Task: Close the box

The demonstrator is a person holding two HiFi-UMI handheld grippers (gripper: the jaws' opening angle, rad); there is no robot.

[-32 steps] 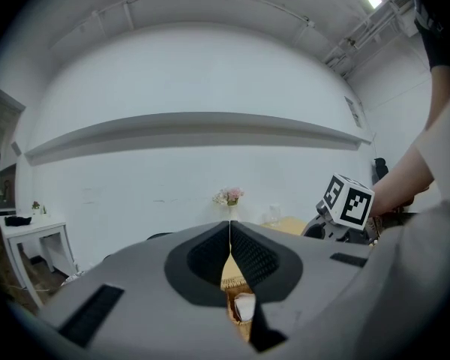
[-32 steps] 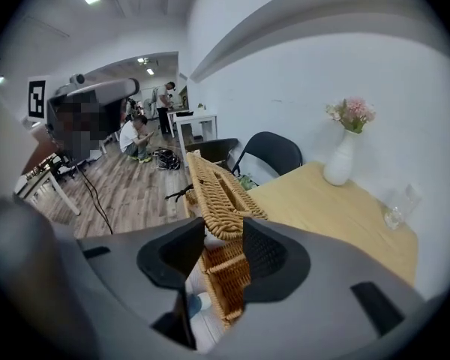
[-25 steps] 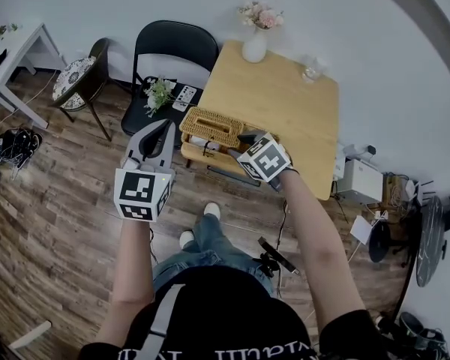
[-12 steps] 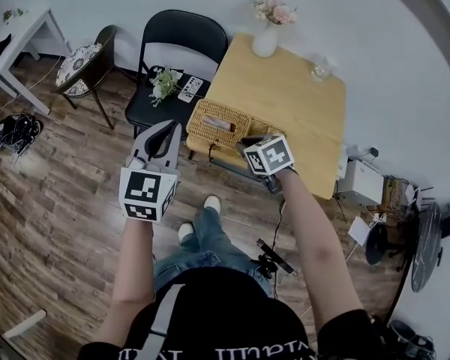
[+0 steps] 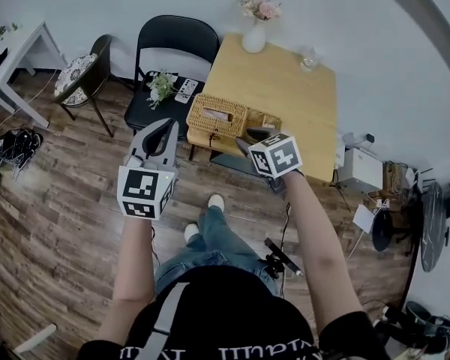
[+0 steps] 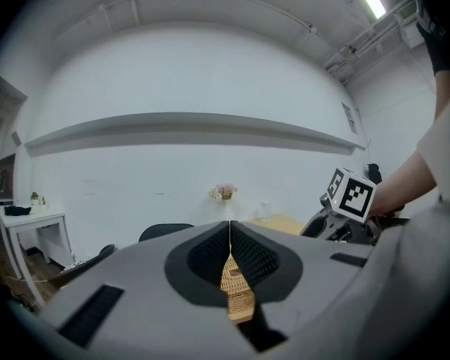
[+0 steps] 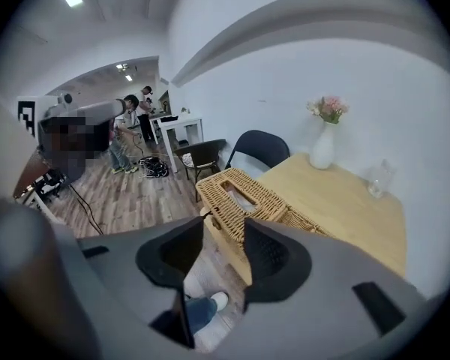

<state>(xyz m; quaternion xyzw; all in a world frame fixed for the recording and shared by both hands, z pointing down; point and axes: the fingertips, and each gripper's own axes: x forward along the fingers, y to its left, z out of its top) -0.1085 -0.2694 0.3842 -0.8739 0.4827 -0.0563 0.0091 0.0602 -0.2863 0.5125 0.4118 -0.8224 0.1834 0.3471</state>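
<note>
A woven wicker box [image 5: 217,115] with a slot in its top stands at the near left corner of the wooden table [image 5: 292,96]. A lower wicker part [image 5: 265,120] adjoins its right side. My right gripper [image 5: 246,138] hovers just in front of the box, apart from it. Its jaws are opening and hold nothing. In the right gripper view the box [image 7: 236,197] lies just beyond the right gripper [image 7: 223,235]. My left gripper [image 5: 163,127] is shut and empty, held over the floor left of the table. The box [image 6: 236,291] shows behind the left gripper [image 6: 229,235].
A black folding chair [image 5: 172,51] with a flower bunch and a remote stands left of the table. A white vase of flowers [image 5: 255,34] and a glass [image 5: 309,58] are at the table's far edge. Another chair [image 5: 79,73] and a white desk [image 5: 15,51] stand further left.
My right gripper has drawn a little back and to the right of the box, and the low wicker part beside the box has come into view. The left gripper has hardly moved.
</note>
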